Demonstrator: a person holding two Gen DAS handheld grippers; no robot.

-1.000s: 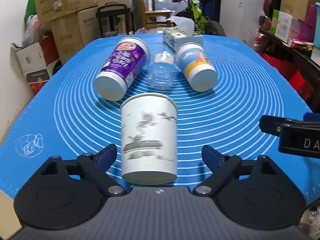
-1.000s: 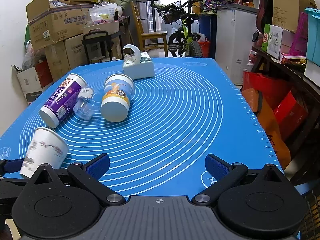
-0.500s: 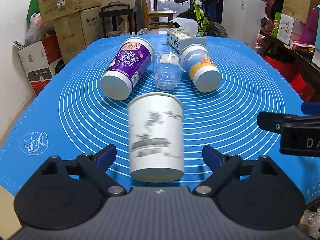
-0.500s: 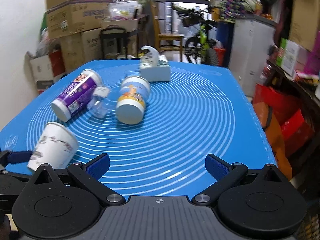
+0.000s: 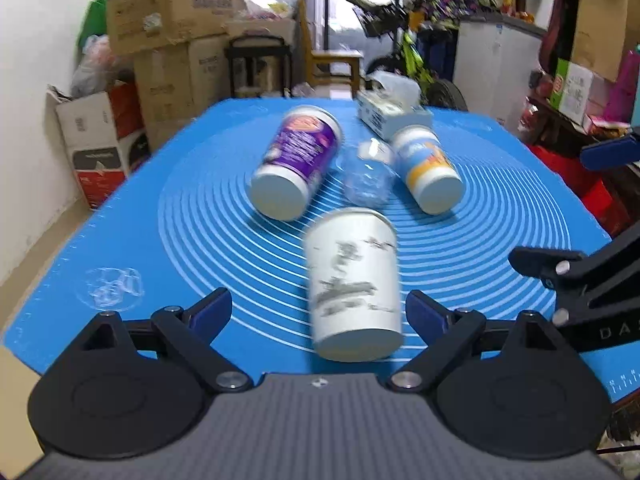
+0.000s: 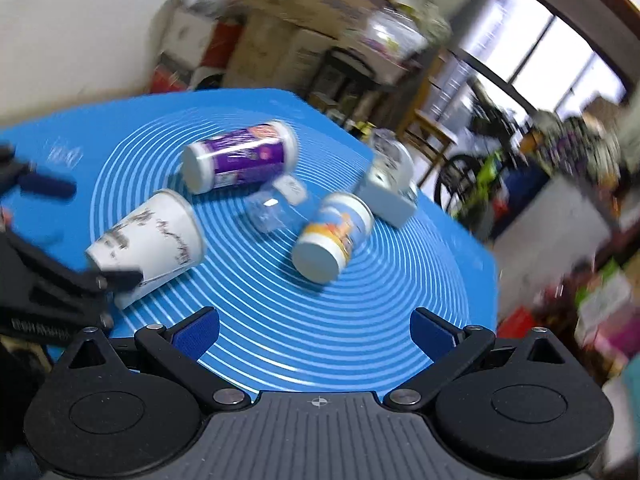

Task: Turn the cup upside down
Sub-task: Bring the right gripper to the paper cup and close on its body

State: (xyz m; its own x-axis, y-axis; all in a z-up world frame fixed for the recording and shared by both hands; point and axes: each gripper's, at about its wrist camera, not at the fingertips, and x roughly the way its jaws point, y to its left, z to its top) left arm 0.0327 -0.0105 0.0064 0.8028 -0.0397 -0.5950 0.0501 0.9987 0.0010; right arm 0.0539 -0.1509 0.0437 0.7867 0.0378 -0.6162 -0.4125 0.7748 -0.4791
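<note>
A white paper cup (image 5: 354, 284) with grey ink drawings lies on its side on the blue mat (image 5: 200, 216), base towards me. My left gripper (image 5: 320, 312) is open, and the cup's base lies between its fingertips without touching them. The cup also shows in the right wrist view (image 6: 148, 242), at the left. My right gripper (image 6: 316, 330) is open and empty, tilted, right of the cup and above the mat. Its fingers show at the right edge of the left wrist view (image 5: 544, 264).
A purple cup (image 5: 294, 164), a clear plastic cup (image 5: 366, 178) and a blue-and-orange cup (image 5: 428, 168) lie on their sides further back. A tissue box (image 5: 390, 114) stands behind them. Cardboard boxes, a bicycle and shelves surround the table.
The left gripper has drawn back and shifted left a little, so the white cup sits further right in view. The right gripper has swung left, risen and tilted towards the cups.
</note>
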